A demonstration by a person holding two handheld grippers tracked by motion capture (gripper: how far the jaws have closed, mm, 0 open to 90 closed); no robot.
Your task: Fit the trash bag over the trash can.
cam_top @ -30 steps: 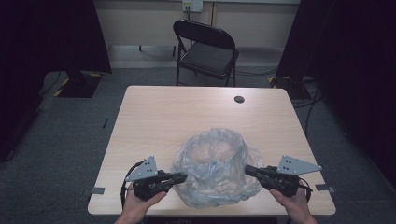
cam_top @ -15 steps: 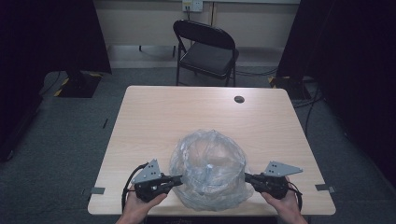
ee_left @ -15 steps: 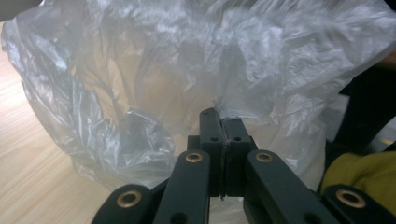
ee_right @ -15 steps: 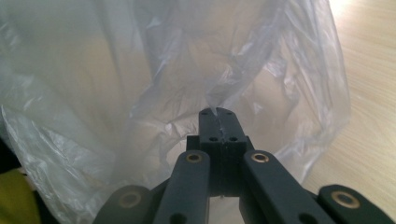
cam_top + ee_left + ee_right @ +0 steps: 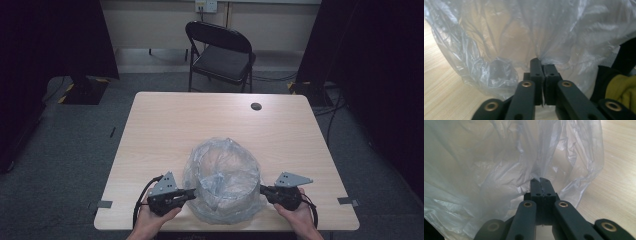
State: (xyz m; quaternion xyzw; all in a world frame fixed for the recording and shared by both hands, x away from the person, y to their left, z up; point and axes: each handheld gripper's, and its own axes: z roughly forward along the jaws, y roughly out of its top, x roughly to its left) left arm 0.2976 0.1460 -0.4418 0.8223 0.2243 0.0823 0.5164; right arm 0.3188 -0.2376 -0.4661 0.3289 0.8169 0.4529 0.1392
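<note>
A clear crumpled plastic bag [image 5: 223, 180] sits puffed up on the near middle of the light wooden table [image 5: 200, 120]. My left gripper [image 5: 192, 192] is at the bag's left side, shut on a fold of the bag [image 5: 549, 56]. My right gripper [image 5: 262, 189] is at the bag's right side, shut on the film [image 5: 541, 173] there. In the left gripper view [image 5: 542, 61] and the right gripper view [image 5: 540, 180] the jaws are pressed together with plastic pinched between them. A hand holds each gripper at the table's near edge.
A small dark round object [image 5: 256, 106] lies near the table's far right. A black folding chair [image 5: 221, 52] stands beyond the far edge. Dark curtains hang at both sides. A yellow-green sleeve [image 5: 621, 87] shows at the right of the left gripper view.
Both grippers have drawn slightly inward and toward the near edge with the bag held. The bag has narrowed and puffed up taller between them.
</note>
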